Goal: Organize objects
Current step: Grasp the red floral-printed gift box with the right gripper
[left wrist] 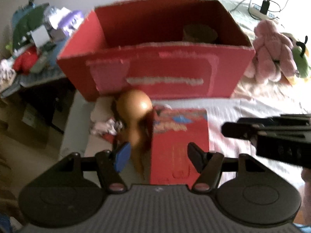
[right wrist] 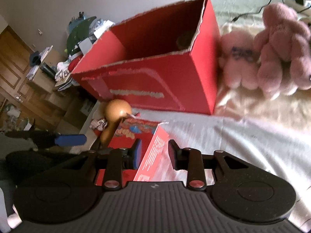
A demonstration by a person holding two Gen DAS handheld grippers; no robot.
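A large open red cardboard box (left wrist: 155, 73) (right wrist: 155, 81) stands on the bed. A golden gourd (left wrist: 136, 106) (right wrist: 117, 108) lies in front of it. Beside the gourd is a smaller red printed box (left wrist: 180, 136) (right wrist: 136, 134). My left gripper (left wrist: 159, 158) is open above both; the gourd's narrow end and the small box's left part show between its fingers. My right gripper (right wrist: 154, 154) (left wrist: 231, 129) hangs over the small box's right edge. That edge shows between its fingers, with slim gaps on both sides. One blue-padded left finger (right wrist: 70, 139) shows in the right wrist view.
Pink plush toys (left wrist: 270, 52) (right wrist: 272, 54) and a green one (left wrist: 301, 62) lie right of the big box, with a power strip and cables (left wrist: 262, 7) behind. A brown round thing (left wrist: 200, 33) sits inside the box. A cluttered table (left wrist: 35, 44) stands left of the bed.
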